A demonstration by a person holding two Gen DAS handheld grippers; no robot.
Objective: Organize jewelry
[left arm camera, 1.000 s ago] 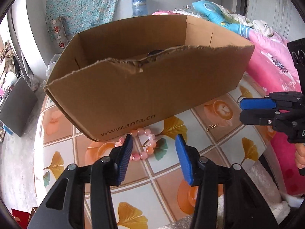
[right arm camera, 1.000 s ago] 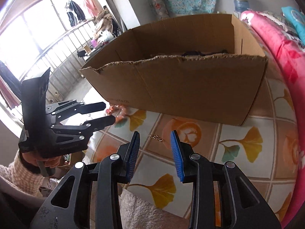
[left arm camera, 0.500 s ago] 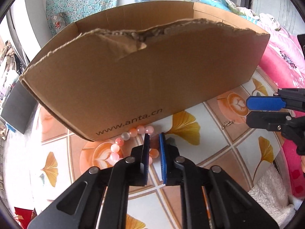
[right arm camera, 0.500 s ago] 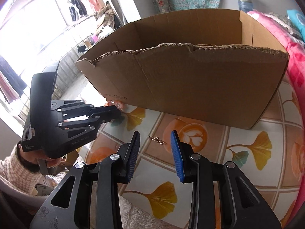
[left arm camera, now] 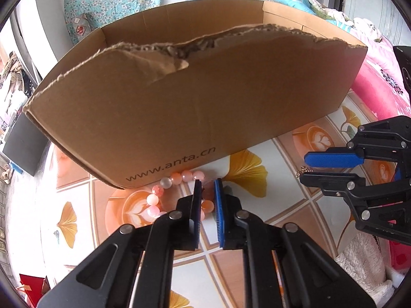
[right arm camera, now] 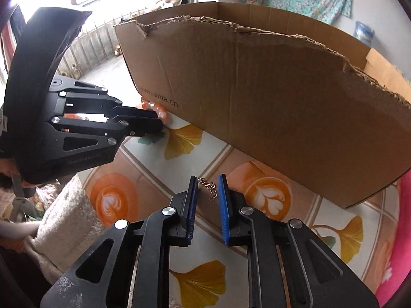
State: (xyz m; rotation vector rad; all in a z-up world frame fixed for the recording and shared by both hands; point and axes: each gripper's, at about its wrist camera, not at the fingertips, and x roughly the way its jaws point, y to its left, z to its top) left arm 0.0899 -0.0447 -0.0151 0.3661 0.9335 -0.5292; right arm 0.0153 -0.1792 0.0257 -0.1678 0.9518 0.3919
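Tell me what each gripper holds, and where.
Left gripper pinches the bead bracelet at its right side. Right gripper is closing around the gold chain.

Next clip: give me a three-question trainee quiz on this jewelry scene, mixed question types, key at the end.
1. True or false: the pink bead bracelet lies inside the cardboard box.
2. Multiple choice: what lies between the fingers of the right gripper? A) a gold chain B) a ring C) a watch
3. Fill in: the left gripper is at the ____.

Key
1. False: it lies on the patterned tablecloth, against the box's front wall.
2. A: the gold chain; the jaws are closing around it.
3. Bead bracelet, with the jaws nearly shut on it.
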